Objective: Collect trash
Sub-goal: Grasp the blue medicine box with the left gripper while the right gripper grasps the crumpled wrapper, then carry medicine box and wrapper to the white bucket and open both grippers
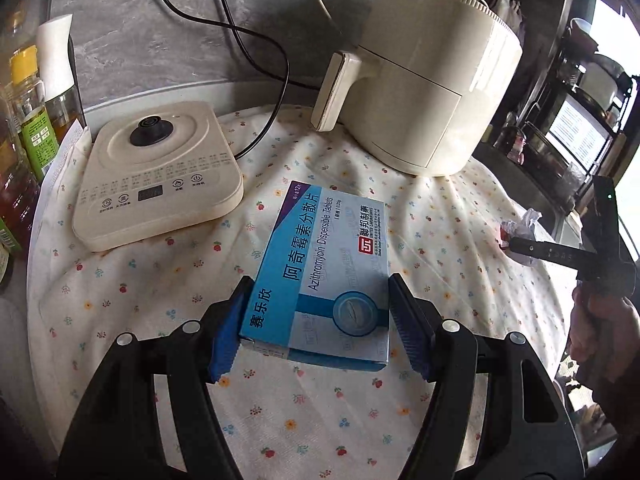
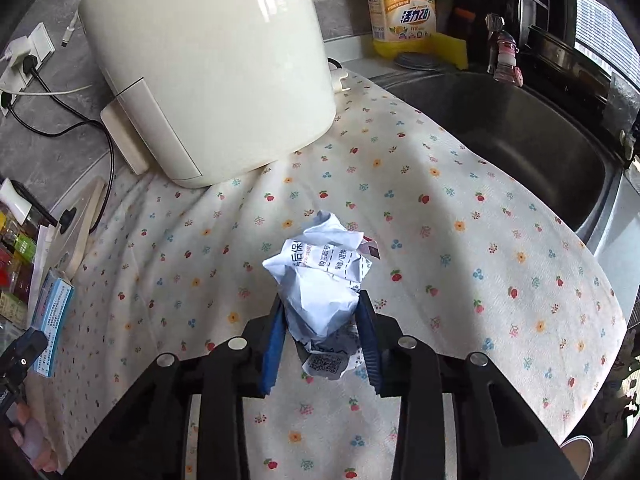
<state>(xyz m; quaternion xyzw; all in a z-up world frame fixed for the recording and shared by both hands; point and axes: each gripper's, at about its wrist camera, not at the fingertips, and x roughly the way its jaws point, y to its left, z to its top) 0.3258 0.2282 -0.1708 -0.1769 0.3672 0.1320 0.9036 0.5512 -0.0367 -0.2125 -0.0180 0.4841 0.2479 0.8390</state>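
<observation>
A blue and white medicine box (image 1: 328, 264) sits between the blue pads of my left gripper (image 1: 320, 280), which press on its two long sides; the box hangs just above the flowered cloth (image 1: 440, 220). A crumpled white printed paper (image 2: 320, 276) is pinched between the pads of my right gripper (image 2: 321, 298), low over the same cloth (image 2: 460, 264). In the left wrist view the right gripper (image 1: 520, 245) shows at the right edge with the paper (image 1: 522, 224) at its tip. The right wrist view catches the box (image 2: 52, 312) at the far left.
A cream air fryer (image 1: 432, 80) stands at the back of the cloth, and a flat cream appliance base (image 1: 160, 184) at the left. Bottles (image 1: 28, 120) line the left edge. Black cords (image 1: 256, 40) run along the wall. A steel sink (image 2: 520, 136) and a yellow detergent bottle (image 2: 404, 12) are to the right.
</observation>
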